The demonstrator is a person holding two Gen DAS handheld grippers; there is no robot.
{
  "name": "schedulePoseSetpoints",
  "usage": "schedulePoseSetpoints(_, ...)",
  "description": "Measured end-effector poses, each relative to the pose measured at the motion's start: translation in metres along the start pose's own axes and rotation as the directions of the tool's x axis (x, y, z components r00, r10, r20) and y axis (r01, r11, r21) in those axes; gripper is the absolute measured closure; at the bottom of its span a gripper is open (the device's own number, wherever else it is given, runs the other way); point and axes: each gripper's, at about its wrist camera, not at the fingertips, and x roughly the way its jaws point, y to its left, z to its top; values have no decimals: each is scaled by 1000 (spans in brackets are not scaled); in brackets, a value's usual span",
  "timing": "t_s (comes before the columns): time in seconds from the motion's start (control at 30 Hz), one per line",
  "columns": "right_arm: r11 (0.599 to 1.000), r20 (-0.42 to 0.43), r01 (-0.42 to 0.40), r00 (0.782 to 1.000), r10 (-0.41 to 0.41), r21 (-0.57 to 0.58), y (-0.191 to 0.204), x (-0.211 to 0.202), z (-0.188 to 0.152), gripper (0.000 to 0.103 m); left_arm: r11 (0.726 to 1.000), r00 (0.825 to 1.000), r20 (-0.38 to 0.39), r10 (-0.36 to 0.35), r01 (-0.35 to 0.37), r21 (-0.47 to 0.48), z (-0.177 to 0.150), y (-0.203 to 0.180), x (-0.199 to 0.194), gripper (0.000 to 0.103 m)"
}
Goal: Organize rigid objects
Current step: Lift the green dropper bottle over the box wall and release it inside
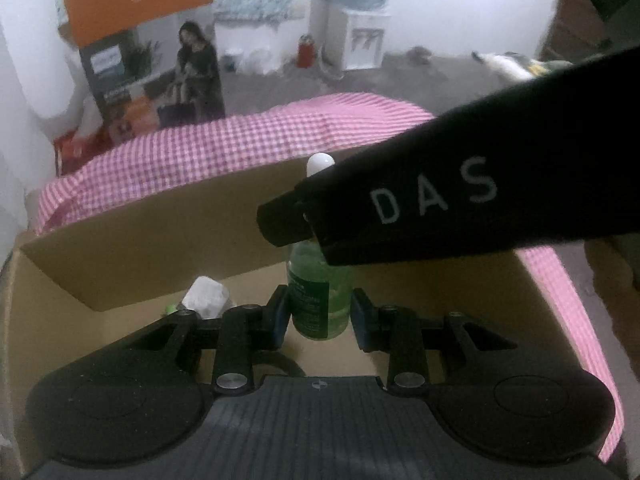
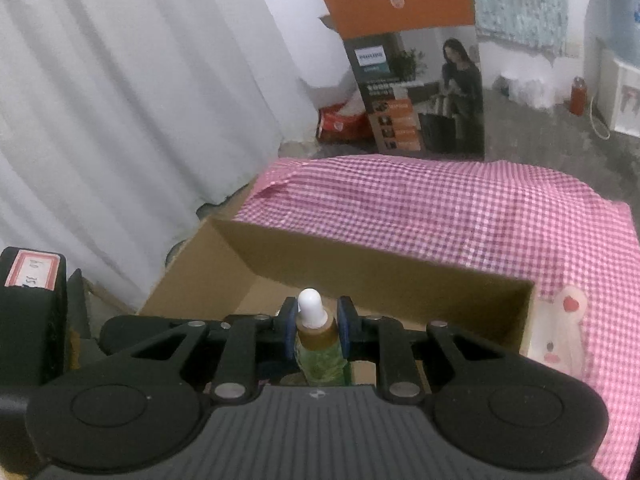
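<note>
A green dropper bottle (image 1: pixel 318 300) with a white bulb top (image 1: pixel 320 162) stands upright inside a cardboard box (image 1: pixel 160 232). My right gripper (image 2: pixel 316 330) is shut on the bottle (image 2: pixel 320 356) at its brown neck, below the white bulb (image 2: pixel 310 306). It shows in the left wrist view as a black body marked DAS (image 1: pixel 432 196). My left gripper (image 1: pixel 320 316) is open, with one pad on each side of the bottle's lower body, a small gap each side. A white crumpled object (image 1: pixel 206 296) lies in the box at left.
The box (image 2: pixel 380 276) sits on a pink checked cloth (image 2: pixel 460 208). A white bear-shaped item (image 2: pixel 560 328) lies on the cloth right of the box. A tall printed carton (image 2: pixel 416 80) stands on the floor behind. A white curtain (image 2: pixel 120 120) hangs at left.
</note>
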Motion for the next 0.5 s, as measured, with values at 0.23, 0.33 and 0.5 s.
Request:
schedulePoseSetpoints(0.23,999,-62,-3,998,5,33,-26,41,10,81,999,998,-47,34,-35,-23,9,3,16,71)
schedulePoseSetpoints(0.33,999,-89,-1,996,4,37,-31,55,7,80,999,998,-63,28,-30,-22,11,5,21,70)
schedulePoseSetpoints(0.5,998,-117,-10,993,17,54,-33,61,6,78,999,997,-68,28,-30,-18,16,4,25,67)
